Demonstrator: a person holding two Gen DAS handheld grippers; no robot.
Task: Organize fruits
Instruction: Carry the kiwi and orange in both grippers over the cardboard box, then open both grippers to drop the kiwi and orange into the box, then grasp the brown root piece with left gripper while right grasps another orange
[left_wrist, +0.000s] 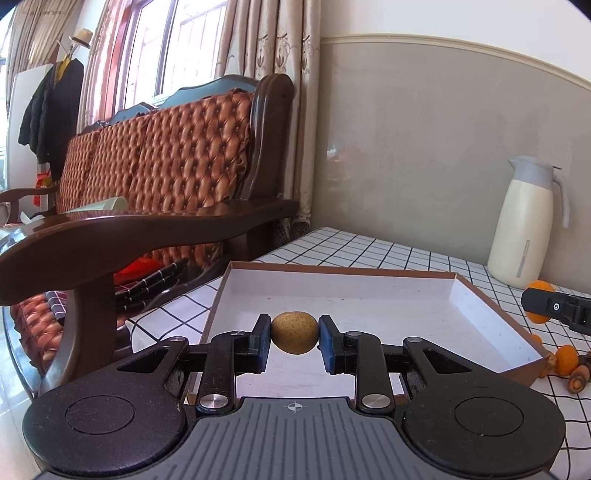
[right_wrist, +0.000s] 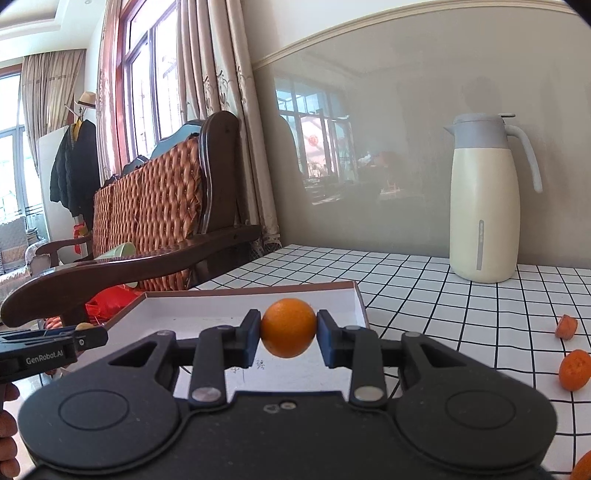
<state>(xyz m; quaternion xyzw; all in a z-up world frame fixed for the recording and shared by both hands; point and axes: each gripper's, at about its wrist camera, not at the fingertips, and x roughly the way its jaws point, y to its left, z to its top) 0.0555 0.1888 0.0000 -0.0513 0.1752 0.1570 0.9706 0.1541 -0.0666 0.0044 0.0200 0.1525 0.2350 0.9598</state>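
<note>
Both fruits look mid-carry to the box (left_wrist: 491, 306), a shallow white-lined one on the checked table; the left gripper (left_wrist: 294, 338) is clamped on a speckled yellow-brown fruit (left_wrist: 294, 333) above the box's near edge; the right gripper (right_wrist: 289, 328) pinches an orange (right_wrist: 289, 328) over the box's right side; the box floor shows bare; next, I judge, each must lower inside the box walls before letting go; loose orange pieces (right_wrist: 574, 370) lie right of the box.

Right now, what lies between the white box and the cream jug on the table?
Only bare checked tablecloth lies between the white box and the cream jug; the right wrist view shows it. The loose orange pieces lie further right.
</note>
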